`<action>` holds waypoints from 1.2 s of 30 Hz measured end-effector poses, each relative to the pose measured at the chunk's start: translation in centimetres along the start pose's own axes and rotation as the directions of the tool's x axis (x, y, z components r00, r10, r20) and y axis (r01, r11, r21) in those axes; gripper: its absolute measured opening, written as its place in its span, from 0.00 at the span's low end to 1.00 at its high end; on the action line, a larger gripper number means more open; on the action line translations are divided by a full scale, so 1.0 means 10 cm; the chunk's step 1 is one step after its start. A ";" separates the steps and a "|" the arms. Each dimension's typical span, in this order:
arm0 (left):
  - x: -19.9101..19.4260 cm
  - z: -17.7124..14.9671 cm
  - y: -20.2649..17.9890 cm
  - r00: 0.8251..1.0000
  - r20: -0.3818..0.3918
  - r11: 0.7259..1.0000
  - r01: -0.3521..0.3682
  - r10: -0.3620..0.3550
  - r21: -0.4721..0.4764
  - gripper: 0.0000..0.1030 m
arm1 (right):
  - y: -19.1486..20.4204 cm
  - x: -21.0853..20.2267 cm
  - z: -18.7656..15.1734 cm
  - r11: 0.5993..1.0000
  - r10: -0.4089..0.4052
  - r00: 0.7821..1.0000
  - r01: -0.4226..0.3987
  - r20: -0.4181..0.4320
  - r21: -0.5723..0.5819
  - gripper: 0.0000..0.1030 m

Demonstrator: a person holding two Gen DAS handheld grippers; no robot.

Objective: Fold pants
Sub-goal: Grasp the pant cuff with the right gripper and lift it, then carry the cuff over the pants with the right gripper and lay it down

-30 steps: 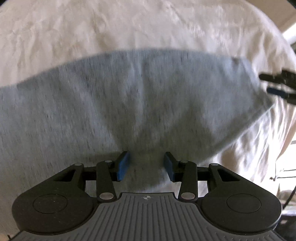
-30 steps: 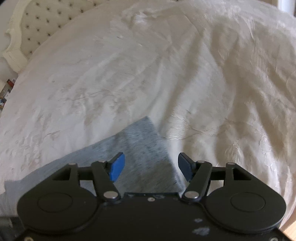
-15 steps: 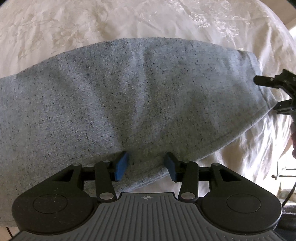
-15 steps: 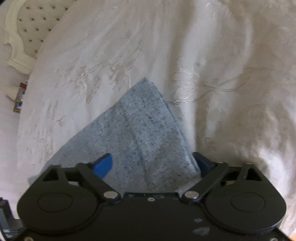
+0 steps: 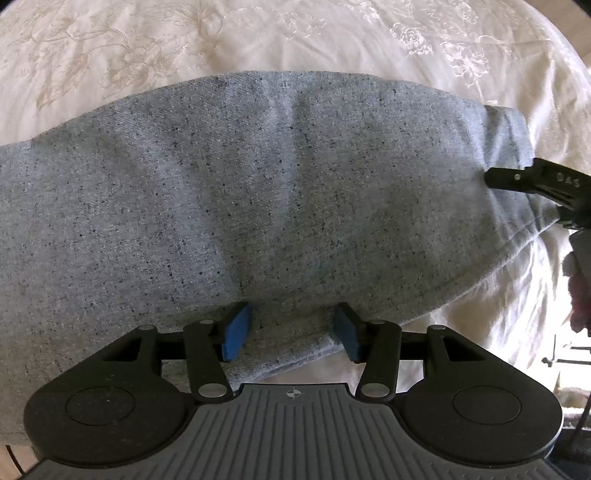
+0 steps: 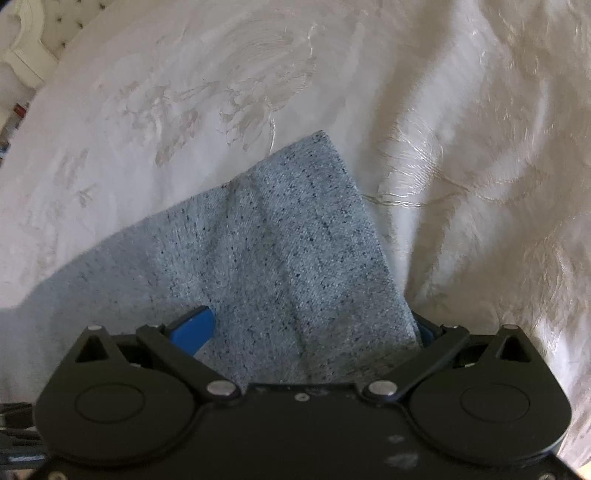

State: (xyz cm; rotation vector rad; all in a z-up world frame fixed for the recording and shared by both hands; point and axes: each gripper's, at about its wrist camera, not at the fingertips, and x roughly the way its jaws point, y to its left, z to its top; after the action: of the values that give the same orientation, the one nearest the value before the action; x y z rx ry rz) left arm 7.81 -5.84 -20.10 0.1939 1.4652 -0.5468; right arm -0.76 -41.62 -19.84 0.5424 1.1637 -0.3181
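1. Pants (image 5: 280,206), grey and speckled, fill my left wrist view, spread flat across the cream embroidered bedspread (image 5: 258,33). Their far edge runs as a long arc with bare bedspread beyond it; the near hem slants down past my left claw (image 5: 288,328).
2. My left claw points steeply down, its jaws opening, with the near hem of the pants between the blue pads (image 5: 236,328); the pads do not press on it.
3. At the right edge of that view the right claw's black finger (image 5: 524,179) sits over the end of the pants, with bare bedspread below and to the right of it.
4. From my right wrist view, one corner of the pants (image 6: 295,236) points away from me, its right edge straight and clean.
5. My right claw (image 6: 314,328) stands fully spread, straddling that end, gripping nothing I can see; the right pad is mostly hidden behind the cloth.
6. Open bedspread (image 6: 461,147) lies ahead and to both sides; a tufted headboard (image 6: 33,40) shows far left.
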 end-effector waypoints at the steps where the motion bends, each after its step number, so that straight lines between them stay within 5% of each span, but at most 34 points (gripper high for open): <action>1: 0.00 -0.01 0.00 1.000 0.000 1.000 0.000 0.000 0.000 0.48 | 0.03 0.01 -0.01 1.000 -0.014 1.000 0.014 0.005 -0.004 1.00; 5: 0.01 -0.02 -0.02 1.000 0.004 1.000 0.003 -0.003 -0.004 0.48 | 0.07 -0.01 -0.04 1.000 -0.023 1.000 0.023 0.010 -0.006 1.00; 10: -0.04 -0.05 0.00 1.000 0.018 1.000 0.014 -0.014 -0.019 0.48 | -0.14 -0.06 0.00 0.995 0.085 0.996 -0.085 -0.002 0.055 1.00; 12: -0.11 -0.05 0.01 0.999 0.039 1.000 0.002 -0.002 -0.024 0.48 | -0.25 -0.12 0.01 0.991 0.105 0.994 -0.105 0.004 0.085 0.81; 14: -0.21 -0.03 -0.02 0.996 0.082 1.000 -0.023 0.023 -0.006 0.48 | -0.37 -0.20 0.04 0.986 0.137 0.991 -0.137 0.005 0.093 0.36; 16: -0.28 0.04 -0.03 0.991 0.123 0.999 -0.045 0.044 0.008 0.48 | -0.51 -0.28 0.07 0.971 0.212 0.977 -0.210 -0.001 0.114 0.17; 22: -0.27 0.43 0.10 0.979 0.178 0.995 -0.096 0.098 -0.021 0.48 | -0.50 -0.60 0.10 0.949 0.298 0.953 -0.302 0.054 0.093 0.12; 28: 0.04 0.77 0.09 0.979 0.150 0.990 -0.141 0.140 -0.008 0.51 | -0.30 -0.88 0.15 0.926 0.365 0.925 -0.373 0.107 0.067 0.12; 36: -0.23 0.45 -0.10 0.961 0.244 0.989 -0.142 0.129 0.038 0.51 | -0.12 -1.06 0.18 0.924 0.374 0.918 -0.380 0.135 0.027 0.12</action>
State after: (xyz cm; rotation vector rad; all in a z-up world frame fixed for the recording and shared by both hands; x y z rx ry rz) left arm 11.29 -8.19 -17.12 0.2605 1.1914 -0.4822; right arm -3.87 -44.05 -9.78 0.7684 0.9049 -0.0487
